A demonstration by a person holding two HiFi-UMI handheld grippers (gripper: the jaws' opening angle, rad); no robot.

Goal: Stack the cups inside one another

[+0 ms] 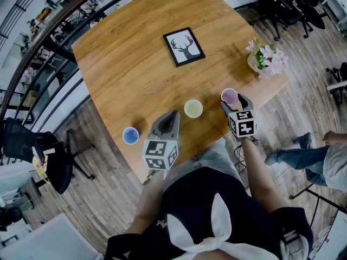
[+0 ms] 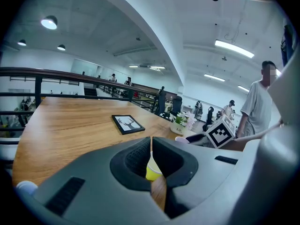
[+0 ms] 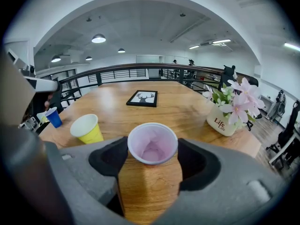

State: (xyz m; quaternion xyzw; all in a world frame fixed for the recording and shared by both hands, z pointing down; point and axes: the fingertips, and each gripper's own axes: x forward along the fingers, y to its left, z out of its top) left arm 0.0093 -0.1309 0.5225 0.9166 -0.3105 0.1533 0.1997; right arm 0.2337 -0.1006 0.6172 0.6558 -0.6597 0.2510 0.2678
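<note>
Three paper cups stand upright near the front edge of the wooden table point(image 1: 130, 75). The pink cup point(image 1: 229, 97) point(image 3: 152, 144) sits between the wide jaws of my right gripper point(image 1: 231, 104) point(image 3: 152, 146). The pads flank its rim without squeezing it, and the rim stays round. The yellow cup point(image 1: 193, 108) point(image 3: 86, 128) is just left of it. My left gripper point(image 1: 173, 115) point(image 2: 151, 142) points at that yellow cup point(image 2: 152, 171) from a short way back, jaws together and empty. The blue cup point(image 1: 130, 136) point(image 3: 53, 117) stands apart at the far left.
A framed deer picture point(image 1: 184, 46) point(image 3: 142, 98) lies mid-table. A white pot of pink flowers point(image 1: 263, 61) point(image 3: 225, 121) stands at the right edge, close to the pink cup. A person point(image 1: 325, 156) stands on the floor to the right. A black chair point(image 1: 49, 156) is left of the table.
</note>
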